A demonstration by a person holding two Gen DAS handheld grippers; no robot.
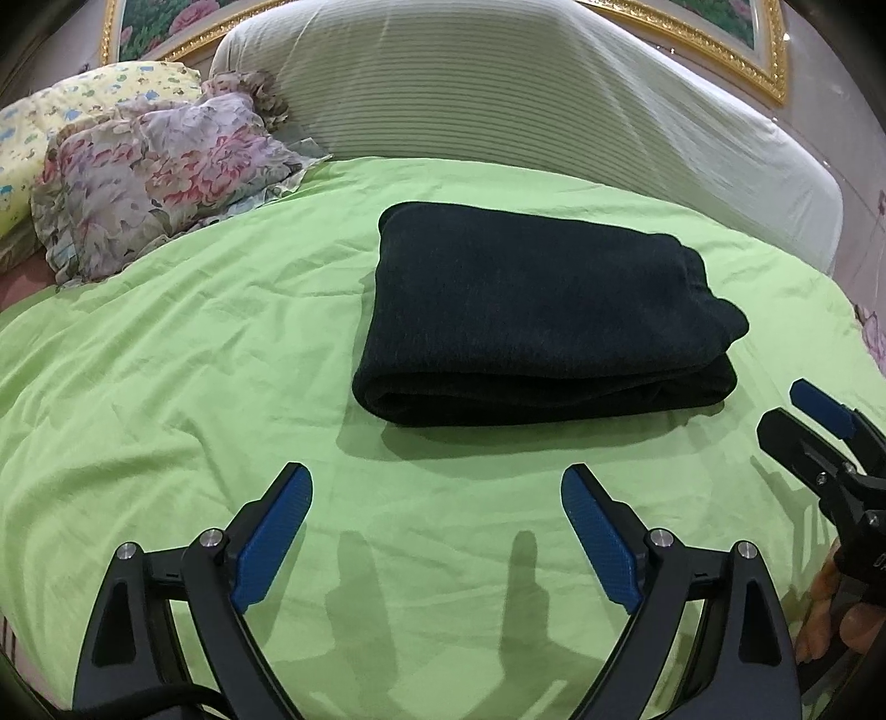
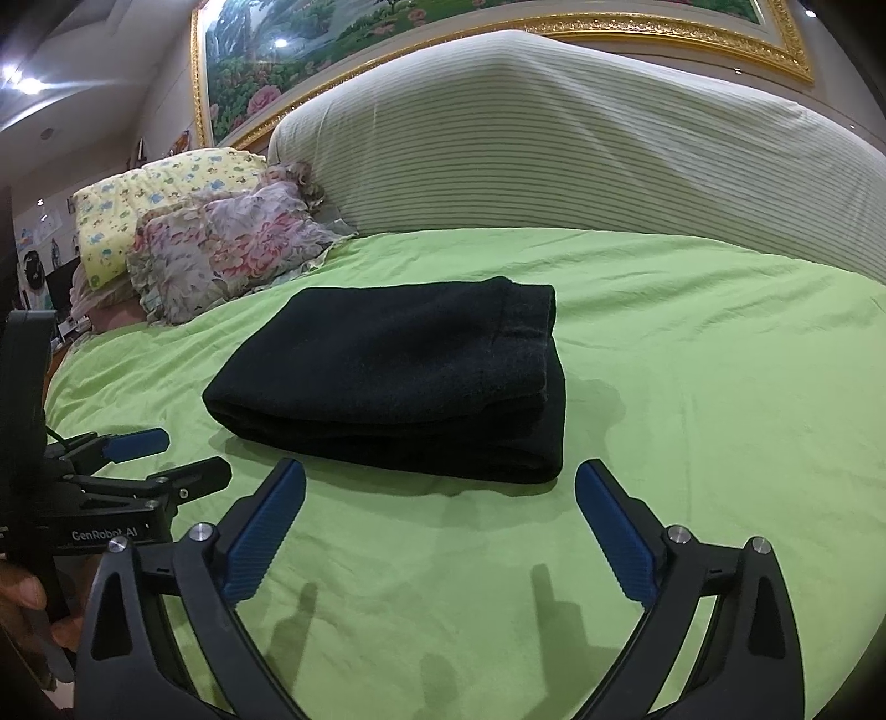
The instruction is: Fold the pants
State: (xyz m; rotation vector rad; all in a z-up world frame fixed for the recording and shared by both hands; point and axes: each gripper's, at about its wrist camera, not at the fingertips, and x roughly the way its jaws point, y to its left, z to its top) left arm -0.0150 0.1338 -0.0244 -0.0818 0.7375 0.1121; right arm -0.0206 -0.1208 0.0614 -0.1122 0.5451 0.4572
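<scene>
Dark pants (image 1: 531,315) lie folded into a thick rectangular stack on the green bedsheet (image 1: 166,387); the right wrist view shows the same pants (image 2: 398,376) with the waistband at the right end. My left gripper (image 1: 437,487) hovers over the sheet just in front of the stack, open, with nothing between its blue pads. My right gripper (image 2: 440,482) is also open and empty, close to the stack's near edge without touching it. Each gripper shows at the edge of the other's view: the right gripper (image 1: 803,421) and the left gripper (image 2: 183,454).
A big striped white pillow (image 1: 498,111) fills the back of the bed. A floral pillow (image 1: 155,171) and a yellow patterned pillow (image 1: 66,127) lie at the back left. A gold-framed painting (image 2: 387,33) hangs on the wall. A hand (image 2: 22,598) holds the left gripper.
</scene>
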